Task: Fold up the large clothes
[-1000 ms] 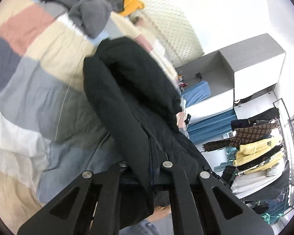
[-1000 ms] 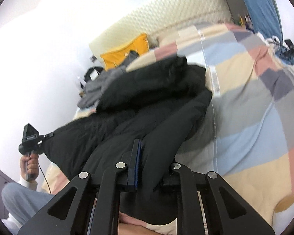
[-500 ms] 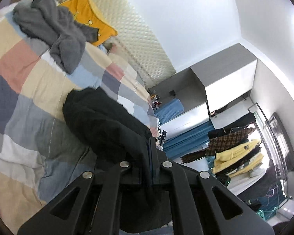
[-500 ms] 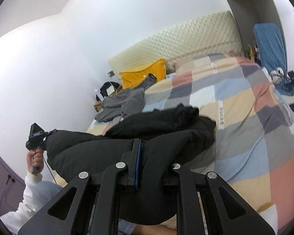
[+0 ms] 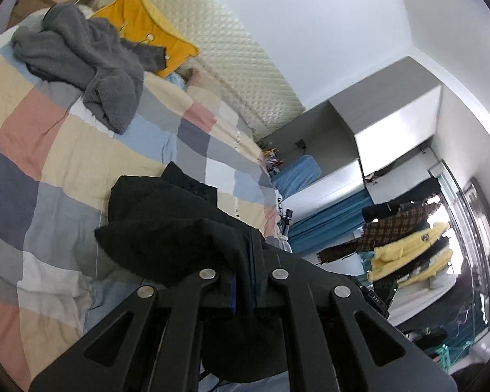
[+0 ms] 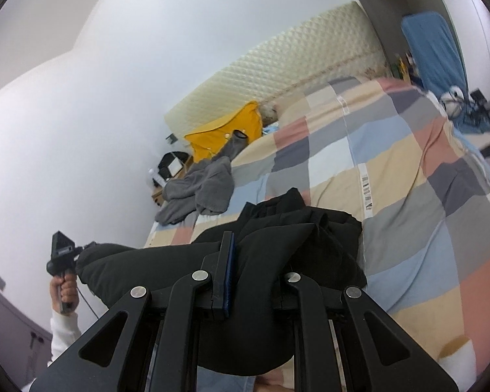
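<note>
A large black padded jacket [image 5: 166,232] hangs between my two grippers above the checked bedspread [image 5: 49,150], its far end still resting on the bed. My left gripper [image 5: 243,261] is shut on one edge of the jacket. My right gripper [image 6: 251,261] is shut on another edge of the jacket [image 6: 277,245]; thick fabric bulges between its fingers. In the right wrist view the left gripper [image 6: 62,254] shows at the far left, held in a hand, with the jacket stretched from it.
A grey fleece garment [image 5: 91,62] and a yellow pillow [image 5: 150,29] lie near the quilted headboard [image 5: 245,65]. A grey wardrobe [image 5: 392,130] and a rack of hanging clothes [image 5: 405,245] stand to the right. A bedside box [image 6: 170,170] sits by the wall.
Both grippers have risen and pulled back, lifting the jacket off the bedspread. More of the bed and room now shows above the jacket.
</note>
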Demonstrator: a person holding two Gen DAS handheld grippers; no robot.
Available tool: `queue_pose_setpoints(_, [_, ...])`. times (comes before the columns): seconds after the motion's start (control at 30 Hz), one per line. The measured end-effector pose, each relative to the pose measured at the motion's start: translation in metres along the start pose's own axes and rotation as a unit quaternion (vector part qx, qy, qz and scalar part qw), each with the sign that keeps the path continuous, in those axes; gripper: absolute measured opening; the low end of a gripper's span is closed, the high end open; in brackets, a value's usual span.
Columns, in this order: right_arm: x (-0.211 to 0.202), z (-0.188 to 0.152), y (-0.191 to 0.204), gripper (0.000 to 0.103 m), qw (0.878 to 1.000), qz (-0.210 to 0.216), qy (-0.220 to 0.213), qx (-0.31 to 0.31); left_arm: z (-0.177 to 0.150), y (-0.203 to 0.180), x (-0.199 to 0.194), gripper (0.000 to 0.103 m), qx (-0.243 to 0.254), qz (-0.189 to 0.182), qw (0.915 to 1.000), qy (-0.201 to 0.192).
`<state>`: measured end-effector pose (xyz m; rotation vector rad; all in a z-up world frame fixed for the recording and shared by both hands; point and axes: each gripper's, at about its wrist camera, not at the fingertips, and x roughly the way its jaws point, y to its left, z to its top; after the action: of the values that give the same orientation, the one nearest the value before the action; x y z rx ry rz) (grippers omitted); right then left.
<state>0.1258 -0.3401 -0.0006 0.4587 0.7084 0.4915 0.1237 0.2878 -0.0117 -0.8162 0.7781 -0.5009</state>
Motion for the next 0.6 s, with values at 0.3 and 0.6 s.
queue_pose_setpoints(0.3, [0.110, 0.058, -0.060, 0.012, 0.994, -0.064, 0.023, 0.087, 0.067, 0.037, 0.069, 0.005, -0.062, 0.051, 0.9952, 0.057])
queue_pose_setpoints(0.6, [0.230, 0.093, -0.118, 0.011, 0.975, -0.137, 0.086, 0.154, 0.113, 0.093, 0.145, 0.006, -0.156, 0.119, 0.9774, 0.079])
